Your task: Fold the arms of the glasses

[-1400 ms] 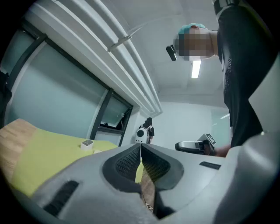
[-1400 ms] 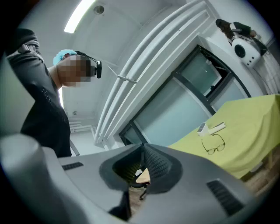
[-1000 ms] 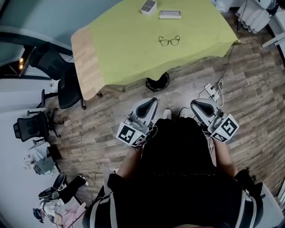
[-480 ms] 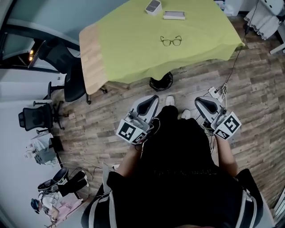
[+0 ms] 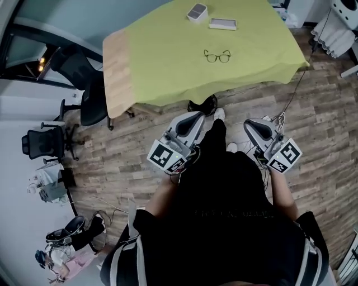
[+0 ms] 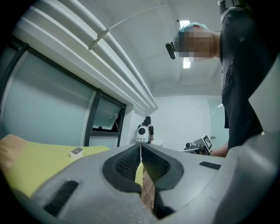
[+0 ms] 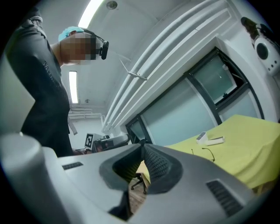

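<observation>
A pair of dark-rimmed glasses [image 5: 217, 56] lies with its arms spread on the yellow-green cloth of the table [image 5: 168, 67], well ahead of both grippers. In the right gripper view the glasses [image 7: 208, 153] show small on the cloth. My left gripper [image 5: 191, 120] and right gripper [image 5: 251, 124] hang low by the person's waist over the floor, short of the table edge. Both have their jaws pressed together with nothing between them, as the left gripper [image 6: 140, 148] and right gripper [image 7: 142, 146] views show.
A white case [image 5: 197, 12] and a flat white box [image 5: 222, 24] lie at the table's far side. Black office chairs [image 5: 84, 95] stand left of the table. A black base [image 5: 202, 105] sits on the floor under the near edge. Cables and a power strip [image 5: 274, 118] lie on the right.
The person has stepped closer to the table; it and the glasses sit slightly nearer in view. Both grippers stay shut at waist level.
</observation>
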